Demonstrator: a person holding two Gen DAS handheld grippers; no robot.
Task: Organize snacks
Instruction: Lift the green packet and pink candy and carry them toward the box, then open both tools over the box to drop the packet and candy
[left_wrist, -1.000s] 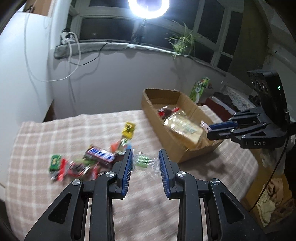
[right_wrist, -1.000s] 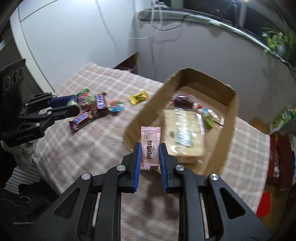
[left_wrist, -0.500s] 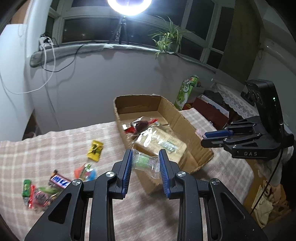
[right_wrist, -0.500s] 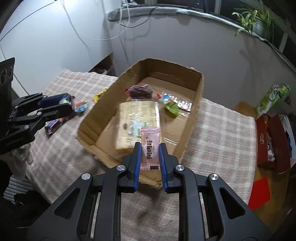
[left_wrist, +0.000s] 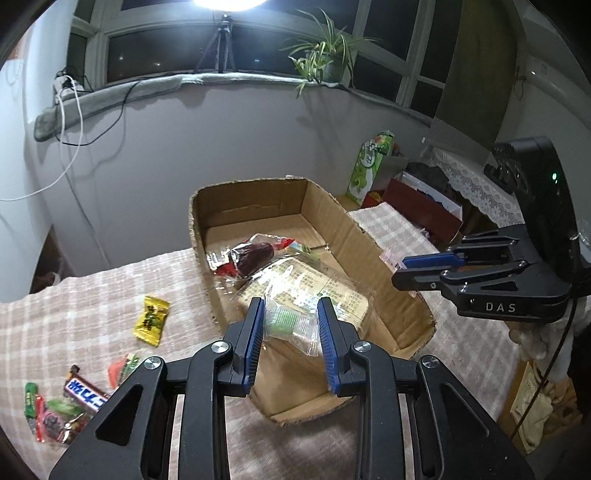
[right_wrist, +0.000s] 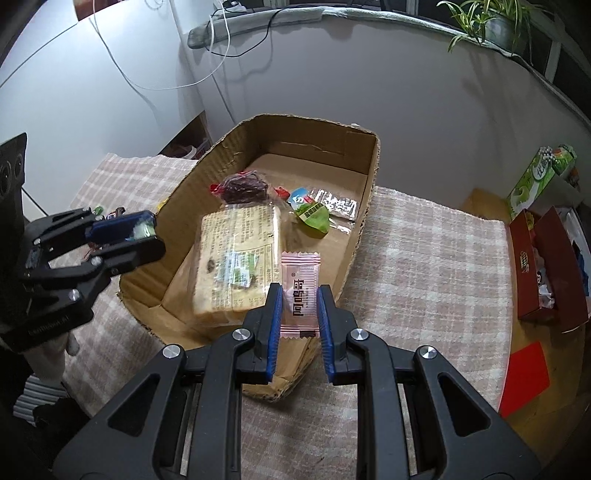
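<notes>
- Clear green-printed packet (left_wrist: 291, 325) pinched in left gripper (left_wrist: 291, 328), above cardboard box (left_wrist: 380, 258) near end
- Pink sachet (right_wrist: 300, 291) clamped upright by right gripper (right_wrist: 299, 314), seemingly over the box's near rim
- Loose snacks (left_wrist: 85, 391) lie on checked cloth (left_wrist: 92, 302)

The left gripper (left_wrist: 291, 325) holds its jaws closed on a clear green packet (left_wrist: 291, 324), and the right gripper (right_wrist: 300, 308), facing it, clamps a pink sachet (right_wrist: 300, 293) upright.
</notes>
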